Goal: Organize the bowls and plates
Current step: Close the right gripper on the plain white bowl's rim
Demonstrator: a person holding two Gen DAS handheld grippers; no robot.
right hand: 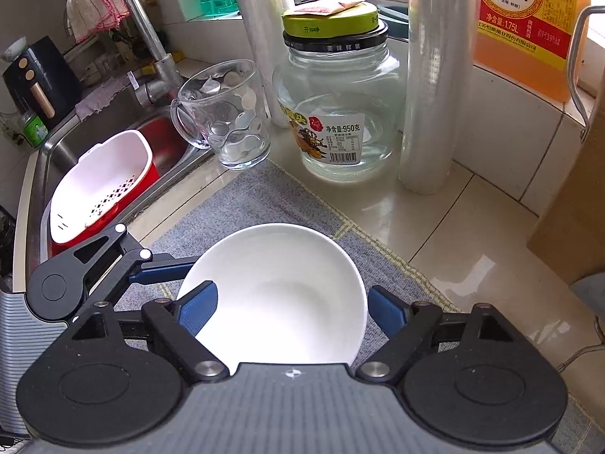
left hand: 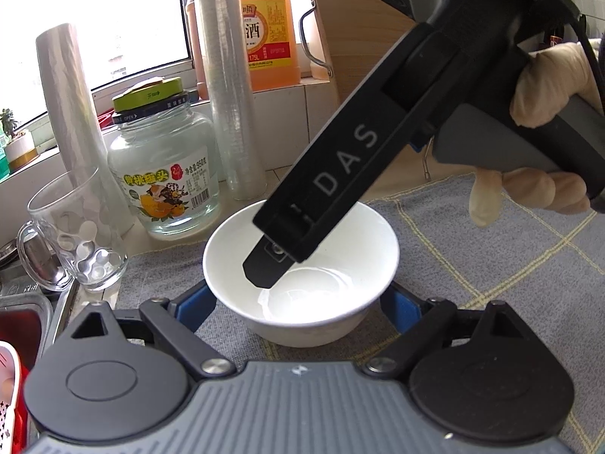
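Bowl (right hand: pixel 280 295): glazed, slick, breakable; left fingers (left hand: pixel 402 308) straddle its wall, right fingers (right hand: pixel 198 310) pinch rim.

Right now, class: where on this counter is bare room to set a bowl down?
Free: mat right of the bowl, and bare tile right of the mat. Crowded: behind the bowl stand mug, jar and rolls.

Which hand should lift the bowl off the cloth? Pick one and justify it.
Left, probably. The left fingers flank the bowl squarely, one on each outer side. One of the right fingers dips inside it, a more awkward hold.
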